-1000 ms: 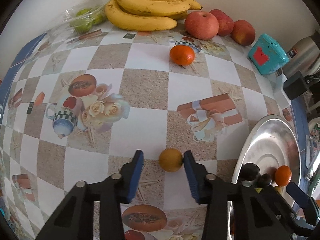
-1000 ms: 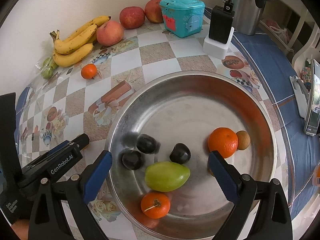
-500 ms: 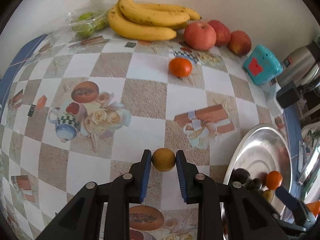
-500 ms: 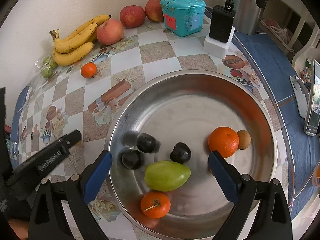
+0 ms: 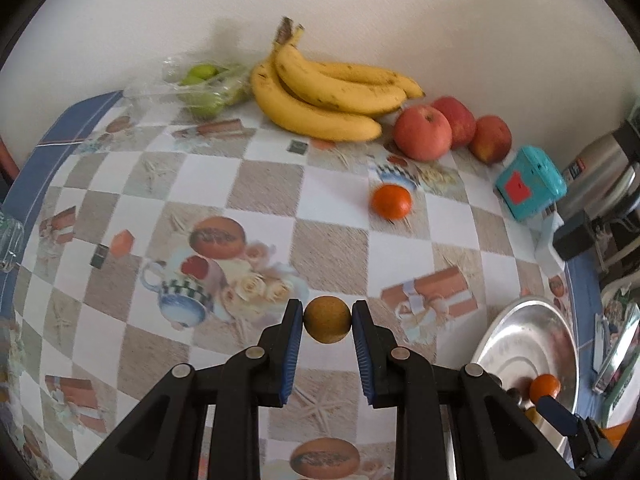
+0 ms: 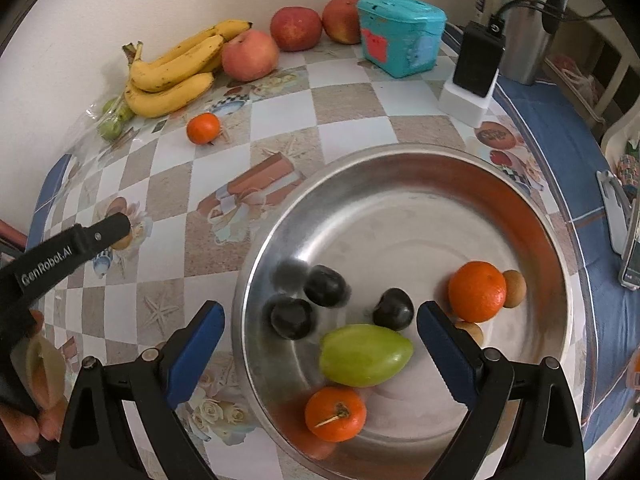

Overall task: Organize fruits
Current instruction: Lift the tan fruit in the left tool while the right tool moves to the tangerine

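Observation:
My left gripper [image 5: 327, 322] is shut on a small round brown fruit [image 5: 327, 325], held a little above the patterned tablecloth. A tangerine [image 5: 391, 201] lies further back on the cloth. Bananas [image 5: 324, 96], three apples [image 5: 422, 132] and bagged green fruit [image 5: 202, 88] line the wall. My right gripper [image 6: 318, 344] hangs open over the steel bowl [image 6: 532, 216]. In the bowl lie a green fruit [image 6: 366, 354], three dark plums [image 6: 325, 285], two tangerines [image 6: 476, 291] and small brown fruits [image 6: 514, 283]. The left tool [image 6: 68, 248] shows at the right wrist view's left edge.
A teal box [image 6: 400, 40], a black charger on a white base [image 6: 476, 72] and a steel kettle [image 6: 516, 12] stand at the back right. A phone [image 6: 632, 248] lies on the blue cloth edge at the right. A person's hand [image 6: 36, 400] holds the left tool.
The left jaws closed on the small brown fruit and lifted it off the cloth, so the table looks farther away. The right gripper kept still over the bowl.

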The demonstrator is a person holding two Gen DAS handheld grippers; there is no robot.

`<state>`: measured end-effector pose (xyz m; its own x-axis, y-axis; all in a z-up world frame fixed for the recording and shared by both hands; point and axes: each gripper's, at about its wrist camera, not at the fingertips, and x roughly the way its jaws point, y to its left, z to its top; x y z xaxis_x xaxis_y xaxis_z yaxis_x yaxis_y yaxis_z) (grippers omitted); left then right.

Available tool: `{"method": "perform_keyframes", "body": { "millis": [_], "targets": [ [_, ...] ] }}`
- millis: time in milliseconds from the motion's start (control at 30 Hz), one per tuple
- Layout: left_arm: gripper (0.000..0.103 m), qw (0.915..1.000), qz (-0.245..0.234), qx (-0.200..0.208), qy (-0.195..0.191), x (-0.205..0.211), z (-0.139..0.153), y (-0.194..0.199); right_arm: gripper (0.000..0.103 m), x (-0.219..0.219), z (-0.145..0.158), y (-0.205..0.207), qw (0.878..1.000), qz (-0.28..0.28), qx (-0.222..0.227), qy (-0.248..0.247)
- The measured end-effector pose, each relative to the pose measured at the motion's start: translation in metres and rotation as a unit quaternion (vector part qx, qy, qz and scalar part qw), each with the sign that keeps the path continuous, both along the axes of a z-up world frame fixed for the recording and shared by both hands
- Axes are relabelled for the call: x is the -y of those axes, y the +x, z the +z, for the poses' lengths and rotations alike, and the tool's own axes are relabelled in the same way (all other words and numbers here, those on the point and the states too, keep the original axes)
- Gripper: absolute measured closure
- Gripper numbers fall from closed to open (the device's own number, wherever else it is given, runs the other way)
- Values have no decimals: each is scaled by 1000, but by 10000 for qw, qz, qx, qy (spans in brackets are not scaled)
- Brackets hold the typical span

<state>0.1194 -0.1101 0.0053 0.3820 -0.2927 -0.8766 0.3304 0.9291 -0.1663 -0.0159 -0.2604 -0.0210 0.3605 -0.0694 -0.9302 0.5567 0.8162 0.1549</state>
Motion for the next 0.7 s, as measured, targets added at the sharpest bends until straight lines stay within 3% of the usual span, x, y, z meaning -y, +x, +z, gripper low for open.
{"method": "perform_keyframes", "body": {
  "millis": [433,700],
  "targets": [
    [76,9962,515,603,365,-38,18,22,6,-18,7,13,9987,321,343,-208],
    [76,9959,684,558,219,-56,18,34,6,-32,15,26,9955,552,731,-242]
  ]
}}
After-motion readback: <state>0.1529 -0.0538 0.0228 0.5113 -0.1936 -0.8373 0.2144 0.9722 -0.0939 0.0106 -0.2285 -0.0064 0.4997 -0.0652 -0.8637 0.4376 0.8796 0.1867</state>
